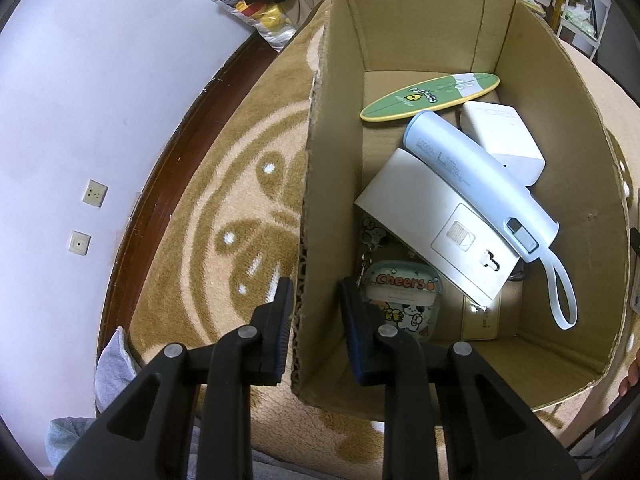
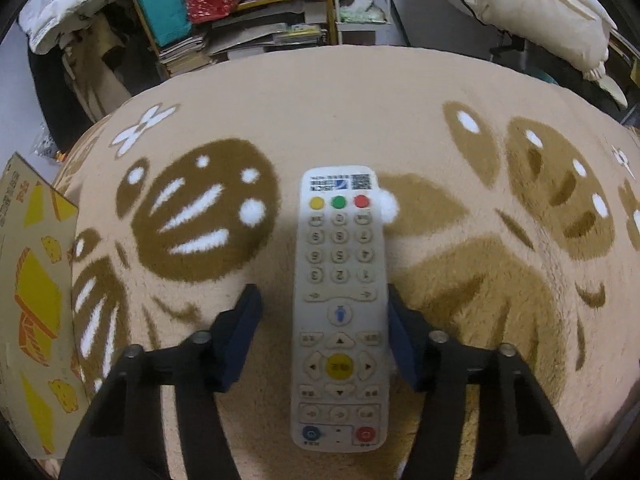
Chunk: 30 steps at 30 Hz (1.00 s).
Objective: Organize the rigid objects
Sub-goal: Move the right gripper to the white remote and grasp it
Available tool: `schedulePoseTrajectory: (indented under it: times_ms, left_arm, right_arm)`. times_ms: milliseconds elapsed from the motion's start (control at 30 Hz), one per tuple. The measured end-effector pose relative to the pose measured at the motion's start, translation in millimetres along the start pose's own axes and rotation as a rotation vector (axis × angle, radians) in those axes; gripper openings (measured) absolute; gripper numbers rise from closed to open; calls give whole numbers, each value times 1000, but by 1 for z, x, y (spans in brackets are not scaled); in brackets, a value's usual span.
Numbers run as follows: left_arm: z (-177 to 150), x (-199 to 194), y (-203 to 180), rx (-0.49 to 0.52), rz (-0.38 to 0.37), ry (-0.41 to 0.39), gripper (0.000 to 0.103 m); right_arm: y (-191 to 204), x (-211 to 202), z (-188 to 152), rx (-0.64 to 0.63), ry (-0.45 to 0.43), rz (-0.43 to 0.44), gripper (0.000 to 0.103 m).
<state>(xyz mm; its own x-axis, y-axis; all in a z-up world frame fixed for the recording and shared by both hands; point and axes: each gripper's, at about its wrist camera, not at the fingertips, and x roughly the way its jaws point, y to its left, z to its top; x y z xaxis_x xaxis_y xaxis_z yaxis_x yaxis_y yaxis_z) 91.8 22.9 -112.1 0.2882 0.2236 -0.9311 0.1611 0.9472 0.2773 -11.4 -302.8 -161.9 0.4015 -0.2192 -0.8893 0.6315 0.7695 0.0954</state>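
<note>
The long white remote control with coloured buttons (image 2: 340, 304) lies flat on the tan plush rug with brown and white patterns (image 2: 460, 92), lengthwise between the two fingers of the right gripper (image 2: 322, 312). The right finger sits against the remote's edge while the left one stands clear of it, so the jaws are spread and nothing is clamped.

At the rug's left edge stands the open brown cardboard box (image 1: 400, 28). The left gripper (image 1: 314, 306) straddles its near-left wall (one finger outside, one inside), jaws parted and not pressing the cardboard. Inside the box lie a pale blue cylindrical device with a loop strap (image 1: 476, 180), a flat white rectangular gadget (image 1: 424, 216), a white block charger (image 1: 504, 136), a green surfboard-shaped piece (image 1: 428, 96) and a "Cheers" keychain case (image 1: 404, 300).
</note>
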Motion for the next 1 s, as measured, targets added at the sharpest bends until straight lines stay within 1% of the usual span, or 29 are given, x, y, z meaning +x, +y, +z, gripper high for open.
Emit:
schedulePoseTrajectory:
  times_ms: [133,200,233,267,500,567,700,867,1000]
  left_arm:
    - [0,0,0,-1,-1,0,22]
    - [0,0,0,-1,-1,0,23]
    - [0,0,0,-1,-1,0,23]
    - [0,0,0,-2,-1,0,23]
    - [1,0,0,-2,0,1,23]
    - [1,0,0,-1,1,2,23]
    - [1,0,0,-1,2,1,23]
    - [0,0,1,-1,3,1,23]
    - [0,0,1,-1,3,1,23]
  right_arm:
    - [-1,-1,-2,-1,-3,-5,56]
    - [-1,-2,-2,-2,-8,-7,52]
    - [-1,-3,-2,1,-14,-12,47]
    - [-3,-5,-2,4,-16,-12,45]
    - [-2,-8,-1,11,-27,-12,44]
    - [-1,-10,0,16,-31,5,44]
    - [4,-19,2,22,-48,77,43]
    - [22,-30,-1,-42,-62,136,42]
    - [37,-44,-2,-78,-97,167,42]
